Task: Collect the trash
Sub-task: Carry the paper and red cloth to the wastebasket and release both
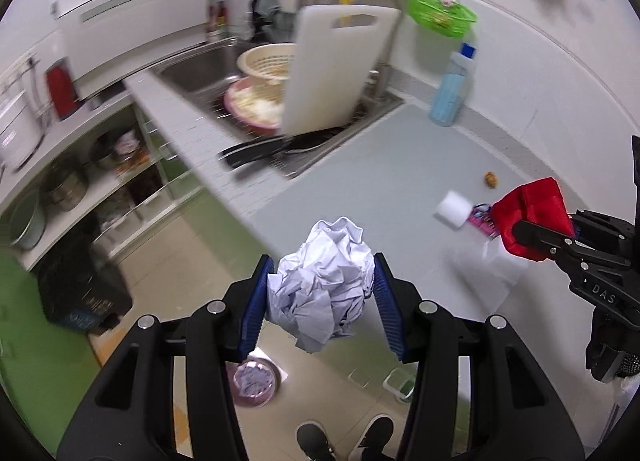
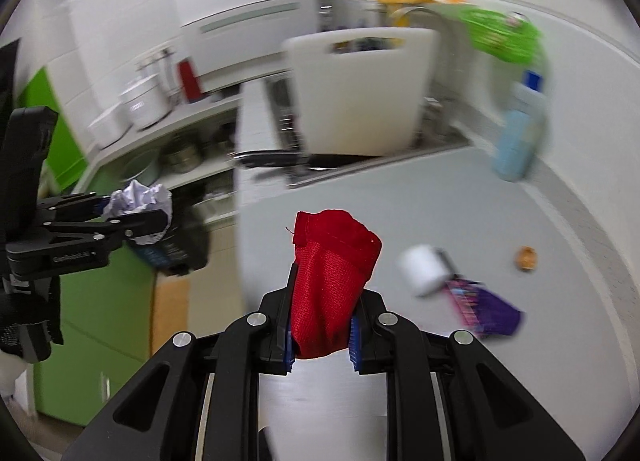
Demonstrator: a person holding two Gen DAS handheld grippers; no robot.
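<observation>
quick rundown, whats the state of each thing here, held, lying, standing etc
left gripper: shut on the crumpled paper
crumpled paper: held, lifted off the counter
right gripper: shut on the red cloth
red cloth: held, bunched, sticking up
white roll: lying on its side on the counter
purple wrapper: lying flat beside the roll
cutting board: standing, leaning at the sink
blue bottle: upright, capped
</observation>
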